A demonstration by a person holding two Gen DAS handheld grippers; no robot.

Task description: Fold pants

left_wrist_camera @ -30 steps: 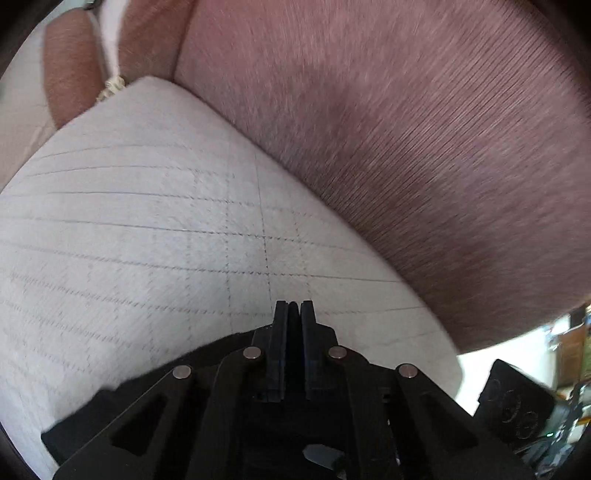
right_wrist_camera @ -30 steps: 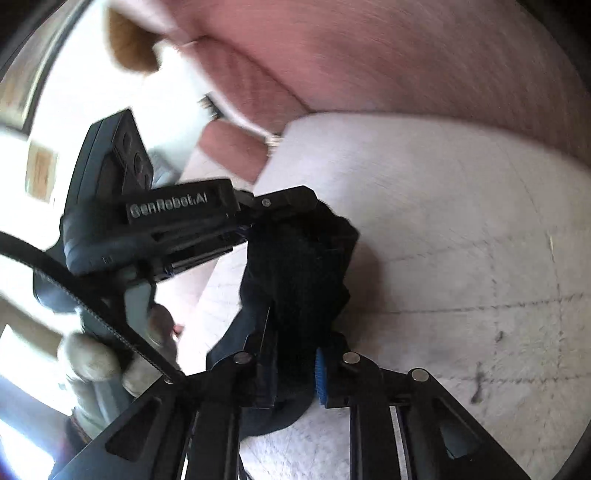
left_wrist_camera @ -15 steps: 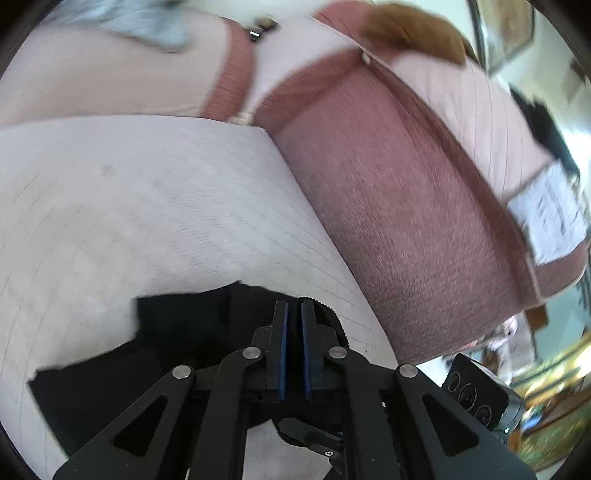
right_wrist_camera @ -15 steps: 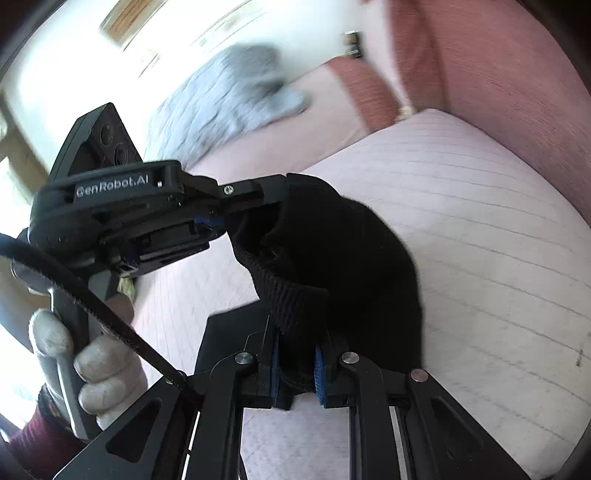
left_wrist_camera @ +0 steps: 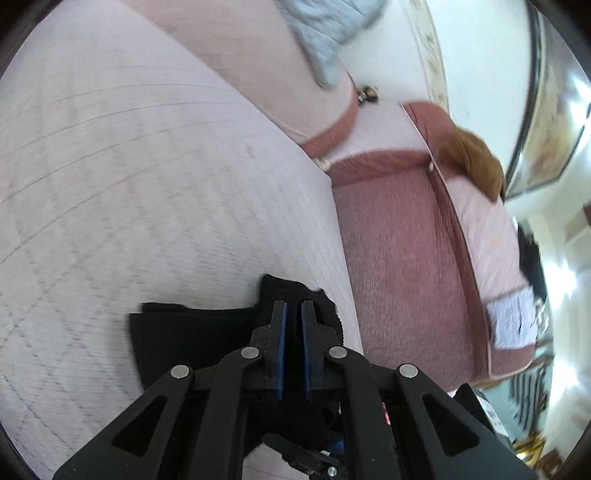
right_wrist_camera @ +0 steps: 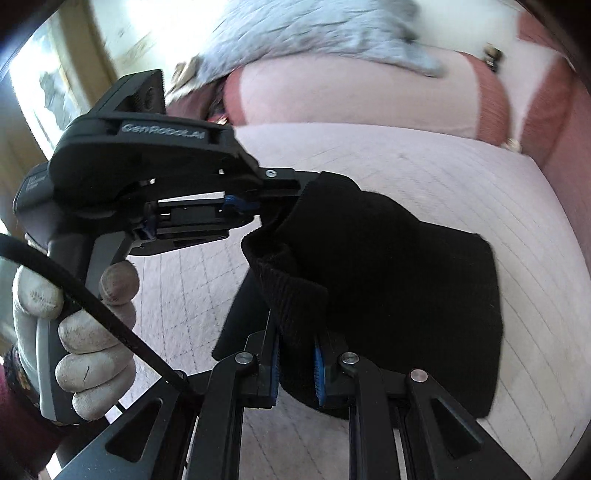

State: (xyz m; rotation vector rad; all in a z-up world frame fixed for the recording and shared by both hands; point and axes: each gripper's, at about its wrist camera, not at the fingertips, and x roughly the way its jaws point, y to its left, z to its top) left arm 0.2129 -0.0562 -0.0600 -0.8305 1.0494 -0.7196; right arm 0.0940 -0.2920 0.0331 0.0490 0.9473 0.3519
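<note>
The black pants (right_wrist_camera: 388,277) hang bunched above a pale pink quilted seat cushion (right_wrist_camera: 443,177). My right gripper (right_wrist_camera: 295,332) is shut on their ribbed waistband, which fills the gap between its blue pads. In the right wrist view my left gripper (right_wrist_camera: 306,182) comes in from the left, held by a gloved hand (right_wrist_camera: 74,332), and bites the cloth's upper edge. In the left wrist view the left gripper (left_wrist_camera: 291,308) is shut with black cloth between its pads, and the pants (left_wrist_camera: 192,332) spread below and to the left.
A reddish-brown ribbed sofa cushion (left_wrist_camera: 399,277) borders the seat on the right. A grey blanket (right_wrist_camera: 314,29) lies on the backrest behind. A brown item (left_wrist_camera: 476,162) sits on the sofa's far arm, with a framed picture (left_wrist_camera: 546,110) beyond.
Both grippers swept sideways and rolled, so the view swung from the red cushion to the pale seat and backrest. The pants stayed in both grips and now hang more spread out.
</note>
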